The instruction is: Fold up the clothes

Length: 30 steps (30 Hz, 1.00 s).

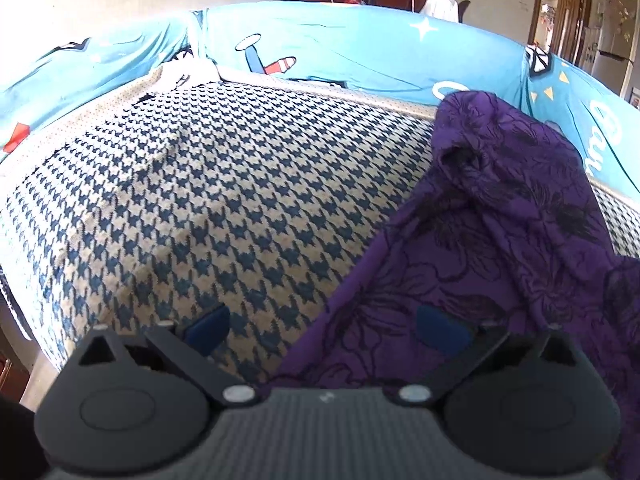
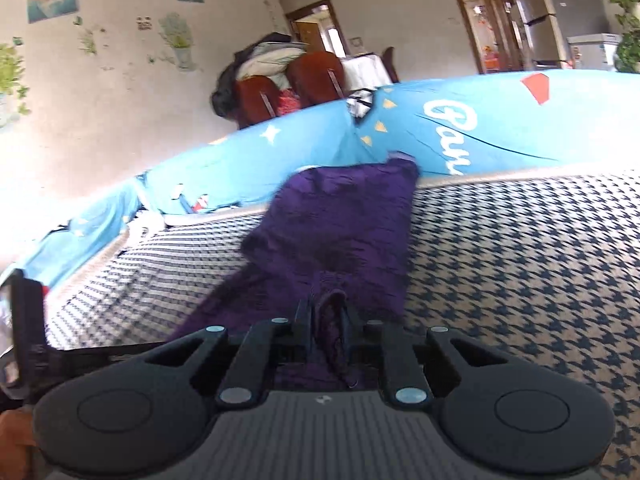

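Purple cloth with a dark flower print, that's the garment (image 1: 500, 216), and it lies in a long rumpled band across the houndstooth cover (image 1: 208, 184) of what looks like a sofa seat, its far end up against the blue backrest cover (image 1: 340, 44). The right gripper (image 2: 329, 320) has its jaws pinched tight on a bunched edge of that cloth at the near end, and from there the fabric runs away towards the backrest. The left gripper (image 1: 324, 326) stands wide apart, blue pads (image 1: 208, 326) showing on either side, nothing between them; the garment's edge passes just under its right-hand finger, the seat cover under the other.

How far along? The cloth is creased and heaped at the far end, with a raised hump in the left wrist view, no flat neat rectangle anywhere in sight. So my read is that the folding is not finished: the piece needs to be spread or brought over on itself and smoothed. Whether one fold is already in that narrow band, I can't tell from here.
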Each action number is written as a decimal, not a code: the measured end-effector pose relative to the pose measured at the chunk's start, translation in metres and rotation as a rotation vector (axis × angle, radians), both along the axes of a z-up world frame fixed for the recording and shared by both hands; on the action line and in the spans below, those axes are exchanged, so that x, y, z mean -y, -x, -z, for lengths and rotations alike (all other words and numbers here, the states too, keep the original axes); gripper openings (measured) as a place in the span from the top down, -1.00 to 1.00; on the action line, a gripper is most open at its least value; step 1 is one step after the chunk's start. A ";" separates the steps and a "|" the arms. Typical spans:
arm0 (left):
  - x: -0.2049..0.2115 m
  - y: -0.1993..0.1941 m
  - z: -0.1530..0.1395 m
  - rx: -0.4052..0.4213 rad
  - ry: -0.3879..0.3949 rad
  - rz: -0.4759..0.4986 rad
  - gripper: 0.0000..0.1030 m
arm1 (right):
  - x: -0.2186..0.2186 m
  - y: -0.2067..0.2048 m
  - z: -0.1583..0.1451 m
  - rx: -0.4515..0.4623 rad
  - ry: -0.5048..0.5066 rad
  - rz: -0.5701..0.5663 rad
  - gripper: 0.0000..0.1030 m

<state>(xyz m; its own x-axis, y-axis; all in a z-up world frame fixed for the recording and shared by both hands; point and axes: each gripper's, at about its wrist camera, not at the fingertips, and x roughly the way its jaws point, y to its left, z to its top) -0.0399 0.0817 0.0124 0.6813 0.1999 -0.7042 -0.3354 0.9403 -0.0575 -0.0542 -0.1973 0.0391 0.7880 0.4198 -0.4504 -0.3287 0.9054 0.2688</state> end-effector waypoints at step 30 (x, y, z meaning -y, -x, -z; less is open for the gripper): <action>-0.072 0.035 -0.058 0.150 0.064 -0.182 -1.00 | -0.154 0.037 0.021 -0.077 0.073 -0.423 0.71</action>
<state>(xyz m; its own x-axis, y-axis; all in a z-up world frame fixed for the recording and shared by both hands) -0.0746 0.1535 0.0706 0.7362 0.2869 -0.6129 -0.4819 0.8581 -0.1772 -0.0912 -0.0434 0.0178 0.5165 0.6633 -0.5415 -0.6560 0.7130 0.2477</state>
